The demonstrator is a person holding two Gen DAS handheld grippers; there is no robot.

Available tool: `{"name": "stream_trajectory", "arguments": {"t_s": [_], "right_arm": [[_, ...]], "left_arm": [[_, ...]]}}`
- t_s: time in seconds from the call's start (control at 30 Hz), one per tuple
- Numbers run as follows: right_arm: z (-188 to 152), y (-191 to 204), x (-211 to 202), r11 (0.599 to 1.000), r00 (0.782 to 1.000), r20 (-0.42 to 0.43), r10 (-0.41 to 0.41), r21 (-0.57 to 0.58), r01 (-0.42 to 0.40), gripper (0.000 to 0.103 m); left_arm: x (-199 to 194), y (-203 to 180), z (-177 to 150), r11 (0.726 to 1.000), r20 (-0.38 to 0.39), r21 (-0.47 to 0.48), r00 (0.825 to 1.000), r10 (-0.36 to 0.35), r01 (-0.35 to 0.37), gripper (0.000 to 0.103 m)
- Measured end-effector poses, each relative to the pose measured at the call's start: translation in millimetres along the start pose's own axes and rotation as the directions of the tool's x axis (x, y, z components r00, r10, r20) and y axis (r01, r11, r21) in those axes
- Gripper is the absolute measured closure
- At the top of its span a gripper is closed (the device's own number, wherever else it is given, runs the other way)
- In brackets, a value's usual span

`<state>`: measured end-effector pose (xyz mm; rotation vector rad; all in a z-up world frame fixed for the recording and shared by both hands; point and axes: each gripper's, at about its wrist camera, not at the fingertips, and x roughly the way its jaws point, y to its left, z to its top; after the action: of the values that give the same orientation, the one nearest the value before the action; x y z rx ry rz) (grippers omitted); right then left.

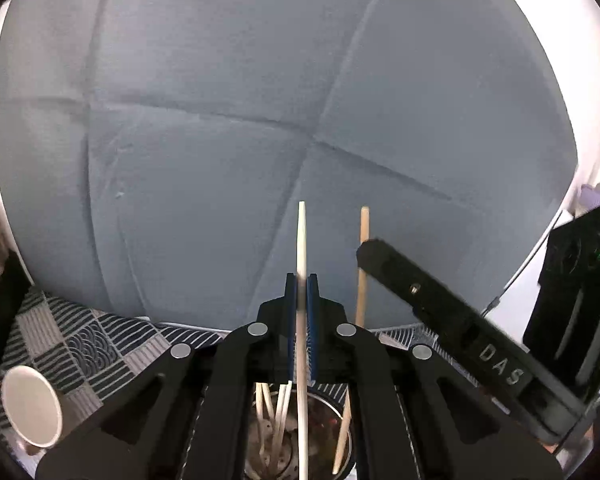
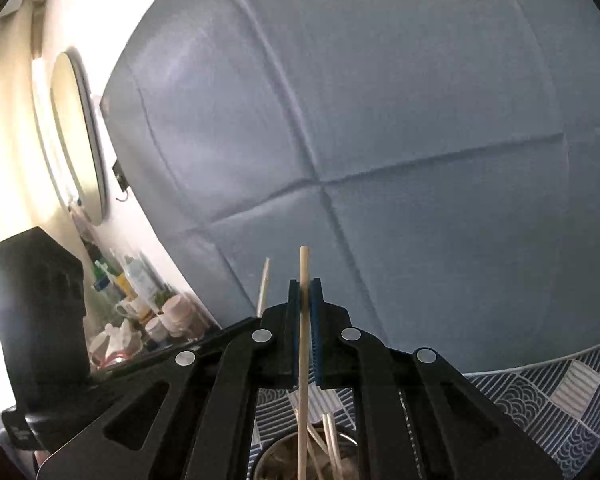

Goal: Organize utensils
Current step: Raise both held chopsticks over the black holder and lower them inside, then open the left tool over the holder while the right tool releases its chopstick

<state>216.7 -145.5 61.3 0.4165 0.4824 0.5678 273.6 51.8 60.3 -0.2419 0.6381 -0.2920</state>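
above the metal cup (image 1: 300, 432) that stands on the patterned cloth (image 1: 80, 344), my left gripper (image 1: 301, 292) is clenched on a white chopstick (image 1: 302, 240), its blue pads (image 1: 312, 300) pressing both sides of the stick, which stands upright with its lower end down inside the cup among other pale sticks (image 1: 276, 412). just to the right, my right gripper (image 2: 305, 300) grasps a wooden chopstick (image 2: 304, 280) in the same way, pads tight against it, the stick upright and its lower end reaching into the same cup (image 2: 300, 452). in the left wrist view the wooden chopstick (image 1: 364, 248) shows beside the white one, with a black finger of my right gripper (image 1: 440, 304) crossing in front of it. in the right wrist view the white chopstick (image 2: 264, 284) leans just left of my fingers. a white paper cup (image 1: 32, 412) lies on its side on the cloth, well to the left. a grey-blue creased sheet (image 1: 260, 100) fills the background, and bottles and jars (image 2: 140, 304) crowd a shelf below a round mirror (image 2: 80, 136).
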Motion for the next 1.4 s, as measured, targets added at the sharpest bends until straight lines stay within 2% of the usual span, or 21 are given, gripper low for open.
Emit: {"name": "stream_trajectory", "arguments": {"t_s": [0.1, 0.17, 0.33, 0.4, 0.53, 0.73, 0.83, 0.9, 1.0, 1.03, 1.1, 1.17, 1.2, 1.27, 1.3, 1.33, 1.4], "right_arm": [[-7.3, -8.5, 7.0, 1.000, 1.000, -0.017, -0.020, 0.010, 0.021, 0.098], [-11.0, -11.0, 9.4, 1.000, 0.999, -0.025, -0.030, 0.008, 0.030, 0.098], [-20.6, -13.6, 14.5, 0.999, 0.998, -0.049, -0.043, -0.001, 0.043, 0.098], [-24.3, -14.0, 14.8, 0.999, 0.997, -0.058, -0.049, -0.004, 0.048, 0.098], [-31.6, -13.6, 13.2, 0.998, 0.995, -0.076, -0.059, -0.014, 0.058, 0.098], [-41.7, -15.0, 7.8, 0.997, 0.992, -0.099, -0.083, -0.012, 0.082, 0.095], [-42.8, -19.4, 3.2, 0.995, 0.990, -0.101, -0.100, 0.014, 0.102, 0.094], [-43.0, -21.9, -1.8, 0.992, 0.987, -0.104, -0.119, 0.020, 0.122, 0.094], [-39.7, -24.3, -12.4, 0.989, 0.986, -0.090, -0.141, 0.027, 0.144, 0.092], [-38.0, -25.0, -16.9, 0.988, 0.986, -0.081, -0.146, 0.033, 0.149, 0.090], [-33.7, -25.5, -25.2, 0.985, 0.984, -0.068, -0.166, 0.044, 0.169, 0.068], [-29.7, -27.0, -34.5, 0.981, 0.981, -0.057, -0.183, 0.050, 0.186, 0.059], [-28.0, -27.7, -38.6, 0.978, 0.979, -0.055, -0.198, 0.052, 0.201, 0.050], [-25.9, -29.5, -46.2, 0.970, 0.972, -0.048, -0.231, 0.061, 0.233, 0.040], [-25.5, -30.5, -48.8, 0.969, 0.970, -0.046, -0.237, 0.065, 0.240, 0.037], [-25.8, -32.8, -52.9, 0.967, 0.969, -0.046, -0.243, 0.069, 0.246, 0.035], [-28.7, -39.3, -59.6, 0.960, 0.963, -0.063, -0.262, 0.083, 0.266, 0.020]], "left_arm": [[3.0, 6.7, -4.1, 1.000, 0.022, -0.012, 1.000, -0.016, 0.016, 0.098], [3.9, 7.8, -7.2, 1.000, 0.045, -0.004, 0.999, 0.005, -0.005, 0.098], [10.6, 4.1, -20.3, 0.999, 0.033, 0.028, 0.999, 0.022, -0.023, 0.098], [8.4, 3.4, -24.8, 0.998, 0.060, 0.040, 0.997, 0.043, -0.045, 0.098], [6.9, 8.6, -31.0, 0.998, 0.059, 0.019, 0.996, 0.060, -0.061, 0.098], [2.6, 5.7, -43.2, 0.994, 0.033, 0.066, 0.995, 0.090, -0.092, 0.098], [-2.3, 5.7, -46.5, 0.993, 0.032, 0.054, 0.994, 0.104, -0.106, 0.085], [-2.1, 20.3, -47.3, 0.992, 0.041, 0.027, 0.991, 0.124, -0.125, 0.069], [-13.0, 28.5, -49.2, 0.991, 0.057, -0.008, 0.989, 0.137, -0.137, 0.061], [-16.3, 30.5, -47.5, 0.990, 0.058, -0.018, 0.988, 0.142, -0.141, 0.059], [-25.8, 33.5, -45.6, 0.986, 0.071, -0.025, 0.984, 0.166, -0.165, 0.045], [-32.4, 35.6, -45.1, 0.982, 0.077, -0.025, 0.979, 0.189, -0.188, 0.038], [-33.7, 37.0, -44.5, 0.980, 0.073, -0.028, 0.977, 0.200, -0.198, 0.031], [-38.9, 41.0, -42.2, 0.975, 0.068, -0.035, 0.972, 0.223, -0.221, 0.025], [-40.8, 42.5, -43.3, 0.970, 0.063, -0.032, 0.968, 0.242, -0.240, 0.017], [-43.2, 42.4, -43.4, 0.966, 0.058, -0.028, 0.964, 0.259, -0.258, 0.013], [-45.7, 44.7, -48.4, 0.957, 0.048, -0.012, 0.956, 0.291, -0.291, 0.007]]}}
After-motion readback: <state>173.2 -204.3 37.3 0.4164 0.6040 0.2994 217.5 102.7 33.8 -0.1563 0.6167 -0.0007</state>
